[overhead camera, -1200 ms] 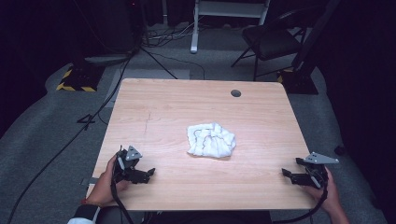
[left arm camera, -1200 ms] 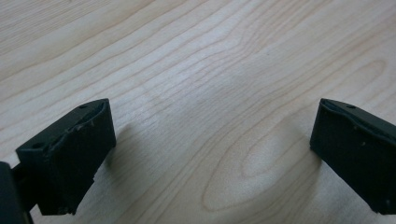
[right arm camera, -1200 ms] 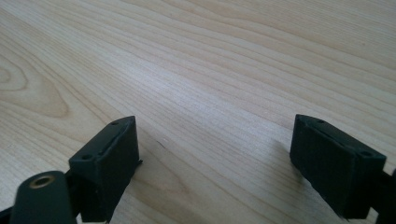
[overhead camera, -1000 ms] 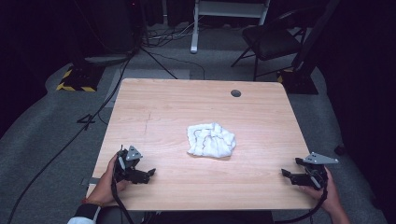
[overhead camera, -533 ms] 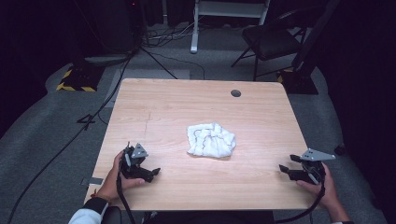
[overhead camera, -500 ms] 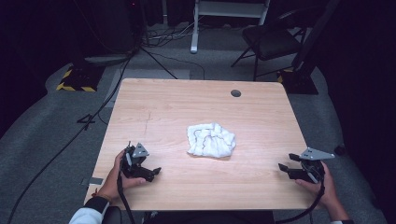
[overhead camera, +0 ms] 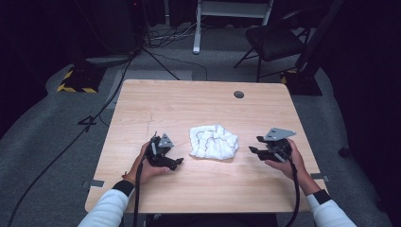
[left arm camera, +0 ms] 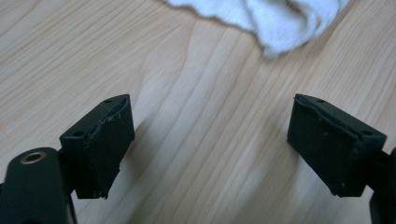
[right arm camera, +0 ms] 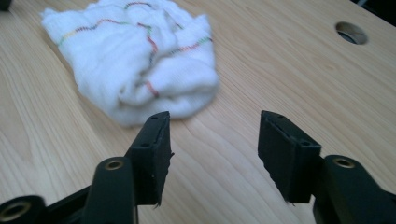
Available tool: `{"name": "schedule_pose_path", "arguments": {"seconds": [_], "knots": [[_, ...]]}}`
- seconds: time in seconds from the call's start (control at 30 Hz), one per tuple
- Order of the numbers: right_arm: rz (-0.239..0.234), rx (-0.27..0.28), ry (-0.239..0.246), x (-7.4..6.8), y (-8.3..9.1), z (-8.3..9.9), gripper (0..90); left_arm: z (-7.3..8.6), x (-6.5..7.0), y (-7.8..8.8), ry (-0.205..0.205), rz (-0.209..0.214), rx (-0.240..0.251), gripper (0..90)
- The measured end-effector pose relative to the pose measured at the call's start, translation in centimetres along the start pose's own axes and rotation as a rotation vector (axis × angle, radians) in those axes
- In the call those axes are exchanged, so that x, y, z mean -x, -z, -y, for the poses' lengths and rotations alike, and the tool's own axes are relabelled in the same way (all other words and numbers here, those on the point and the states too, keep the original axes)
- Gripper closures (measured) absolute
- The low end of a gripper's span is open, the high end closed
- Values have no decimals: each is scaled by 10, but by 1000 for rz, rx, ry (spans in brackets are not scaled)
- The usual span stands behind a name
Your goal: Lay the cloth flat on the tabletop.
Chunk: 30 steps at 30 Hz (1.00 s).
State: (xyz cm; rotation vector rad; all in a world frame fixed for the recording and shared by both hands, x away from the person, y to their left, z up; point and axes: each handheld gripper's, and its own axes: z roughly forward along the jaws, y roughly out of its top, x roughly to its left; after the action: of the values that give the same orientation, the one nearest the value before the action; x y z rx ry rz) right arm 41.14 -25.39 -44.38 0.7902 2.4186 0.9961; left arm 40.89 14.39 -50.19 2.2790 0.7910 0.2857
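Observation:
A crumpled white cloth [overhead camera: 213, 142] with thin coloured stripes lies near the middle of the wooden table [overhead camera: 198, 104]. My left gripper [overhead camera: 179, 162] sits just left of it, low over the wood, jaws apart with nothing between them; they have just been closing a little. In the left gripper view the cloth [left arm camera: 275, 18] lies beyond the open gripper [left arm camera: 210, 149]. My right gripper [overhead camera: 250, 150] is just right of the cloth, jaws apart and empty, and they have just been closing. In the right gripper view the cloth [right arm camera: 135, 56] lies ahead and left of the gripper [right arm camera: 212, 154].
A round cable hole [overhead camera: 239, 94] sits near the table's far edge, also seen as a hole [right arm camera: 351, 32] in the right gripper view. Beyond the table stand a dark chair [overhead camera: 274, 42], a white frame [overhead camera: 231, 14] and floor cables.
Both hands have moved inward from the table's front corners toward the cloth. The right gripper has come the farther way and now sits close beside the cloth's right edge.

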Motion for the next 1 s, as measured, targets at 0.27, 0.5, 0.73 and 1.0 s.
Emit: {"name": "schedule_pose_path", "arguments": {"seconds": [0.27, 0.5, 0.73, 1.0], "knots": [[-76, -7, 54, -26, -40, -23, 411, -27, 25, -23, -75, 70, 5, 232], [-90, -24, 93, -41, -57, -29, 464, -42, 37, -32, -154, 78, 13, 492], [-155, -21, 107, -43, -52, -27, 694, -42, 40, -23, -184, 123, 31, 726], [-131, -25, 146, -45, -40, -17, 821, -39, 60, -17, -242, 193, 32, 758]]}}
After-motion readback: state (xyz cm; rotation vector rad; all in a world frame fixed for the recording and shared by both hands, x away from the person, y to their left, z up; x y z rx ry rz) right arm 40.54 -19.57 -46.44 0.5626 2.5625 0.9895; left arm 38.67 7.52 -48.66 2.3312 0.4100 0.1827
